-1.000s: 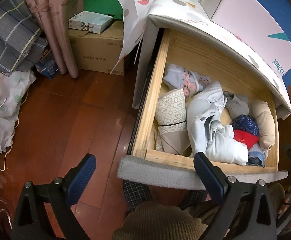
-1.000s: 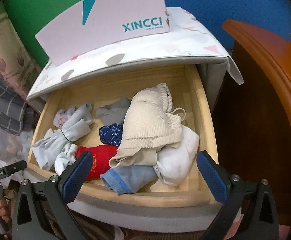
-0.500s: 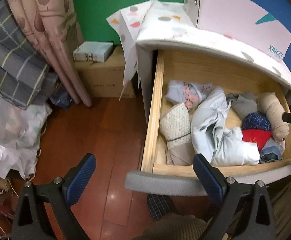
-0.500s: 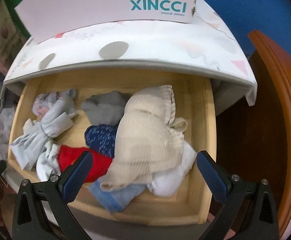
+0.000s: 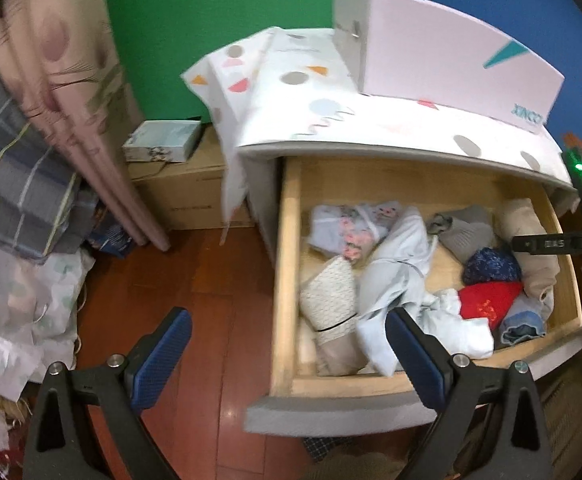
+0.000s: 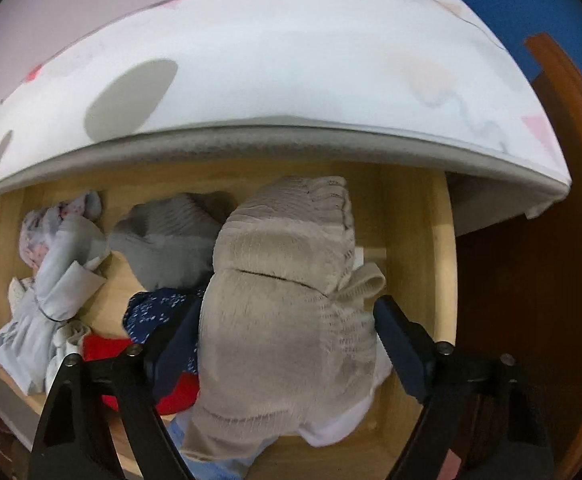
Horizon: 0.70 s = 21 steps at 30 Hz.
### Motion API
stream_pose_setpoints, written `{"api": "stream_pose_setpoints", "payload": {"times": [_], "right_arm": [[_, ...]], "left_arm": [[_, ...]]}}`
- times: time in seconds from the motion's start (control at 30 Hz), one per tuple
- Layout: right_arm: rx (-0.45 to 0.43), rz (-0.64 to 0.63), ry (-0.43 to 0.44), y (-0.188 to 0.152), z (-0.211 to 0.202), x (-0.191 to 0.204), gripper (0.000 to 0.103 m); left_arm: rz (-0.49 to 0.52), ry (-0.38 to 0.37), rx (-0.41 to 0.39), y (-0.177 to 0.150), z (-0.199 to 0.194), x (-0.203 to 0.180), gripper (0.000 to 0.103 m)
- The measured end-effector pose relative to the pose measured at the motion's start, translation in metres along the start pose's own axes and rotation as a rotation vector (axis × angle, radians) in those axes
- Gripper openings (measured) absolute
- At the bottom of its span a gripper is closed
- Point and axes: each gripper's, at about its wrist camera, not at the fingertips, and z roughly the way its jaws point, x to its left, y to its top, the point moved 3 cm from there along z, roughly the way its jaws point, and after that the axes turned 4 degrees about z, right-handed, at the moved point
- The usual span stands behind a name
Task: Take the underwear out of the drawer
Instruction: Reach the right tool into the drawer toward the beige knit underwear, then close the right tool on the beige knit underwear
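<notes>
The wooden drawer (image 5: 287, 264) stands pulled out and holds several folded garments. A ribbed beige underwear piece (image 6: 283, 320) lies on top at the drawer's right side, also seen in the left wrist view (image 5: 531, 248). My right gripper (image 6: 287, 308) points down into the drawer and straddles this beige piece. Its jaws are closing, and the blue pads (image 6: 395, 336) sit right at the fabric's two sides. My left gripper (image 5: 287, 320) hangs open and empty above the floor and the drawer's front left corner.
Grey (image 6: 171, 240), navy (image 6: 151, 312), red (image 5: 487, 304) and pale blue (image 5: 395, 264) garments fill the drawer. A pink shoe box (image 5: 451, 68) sits on the cabinet's cloth-covered top. Cardboard box (image 5: 179, 196), curtain (image 5: 71, 100) and bedding stand left. A wooden chair edge (image 6: 571, 160) curves at right.
My right gripper has come down into the drawer over the beige piece and its jaws have narrowed around it. The left gripper has drawn back and risen a little, staying open.
</notes>
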Motion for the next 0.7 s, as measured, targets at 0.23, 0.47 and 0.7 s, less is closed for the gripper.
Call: {"api": "stream_pose_setpoints", "payload": {"times": [0.23,0.47,0.7], "right_arm": [[0.029,-0.058,-0.033,0.004,0.020,0.006,0.079],[-0.019,-0.072,0.004,0.002,0.013,0.002,0.060],[-0.028,-0.033,0.085,-0.002,-0.006,-0.014,0.057]], "left_arm": [[0.095,-0.096,0.056,0.022,0.021,-0.044,0.100],[0.140,-0.155,0.137,0.048,0.053,-0.079,0.100],[0.112,-0.170,0.224,0.059,0.085,-0.088,0.100]]}}
